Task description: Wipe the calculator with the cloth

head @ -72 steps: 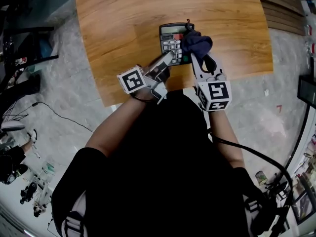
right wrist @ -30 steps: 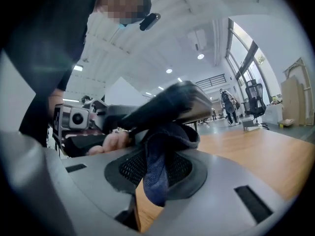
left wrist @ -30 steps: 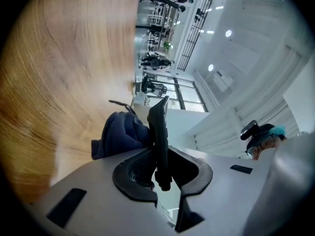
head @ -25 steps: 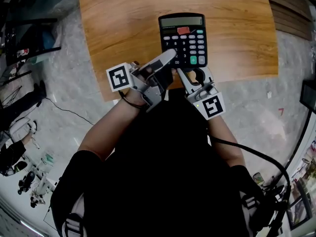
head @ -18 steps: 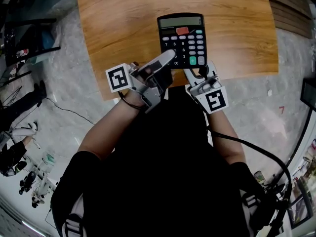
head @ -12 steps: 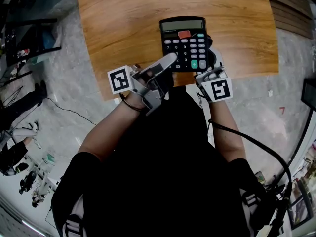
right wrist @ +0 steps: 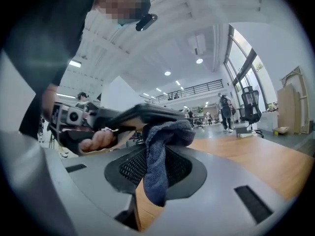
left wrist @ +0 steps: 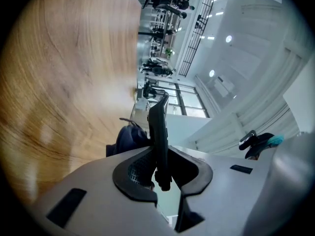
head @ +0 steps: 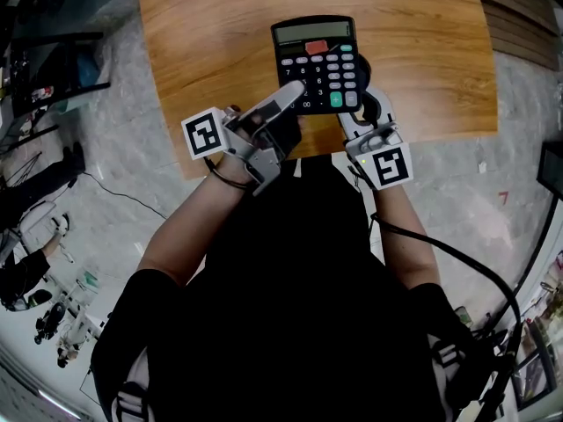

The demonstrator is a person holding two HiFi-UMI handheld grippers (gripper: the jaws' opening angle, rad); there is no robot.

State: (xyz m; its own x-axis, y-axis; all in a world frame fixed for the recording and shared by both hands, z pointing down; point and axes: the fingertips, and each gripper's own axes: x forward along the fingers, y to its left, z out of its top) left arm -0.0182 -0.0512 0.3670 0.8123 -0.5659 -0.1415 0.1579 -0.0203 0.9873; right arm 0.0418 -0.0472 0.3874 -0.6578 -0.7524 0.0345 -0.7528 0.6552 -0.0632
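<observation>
A black calculator (head: 317, 64) with grey keys and one red key is held over the wooden table (head: 211, 42). My left gripper (head: 295, 90) is shut on its near left corner. In the left gripper view the calculator (left wrist: 160, 132) stands edge-on between the jaws of the left gripper (left wrist: 160, 170). My right gripper (head: 362, 97) sits at the calculator's right edge, shut on a dark blue cloth (head: 364, 67) that peeks out from behind that edge. In the right gripper view the cloth (right wrist: 157, 156) hangs between the jaws of the right gripper (right wrist: 156, 173), touching the calculator's underside (right wrist: 142, 113).
The table's near edge (head: 422, 133) runs just in front of both grippers, with grey floor (head: 114, 174) below it. Dark furniture (head: 44, 60) stands to the left. A cable (head: 457, 266) trails from the right gripper. Wooden slats (head: 519, 16) lie at the far right.
The cloth has left the calculator's face. My right gripper has carried it from the near edge round to the calculator's right side. The calculator has shifted slightly up and left.
</observation>
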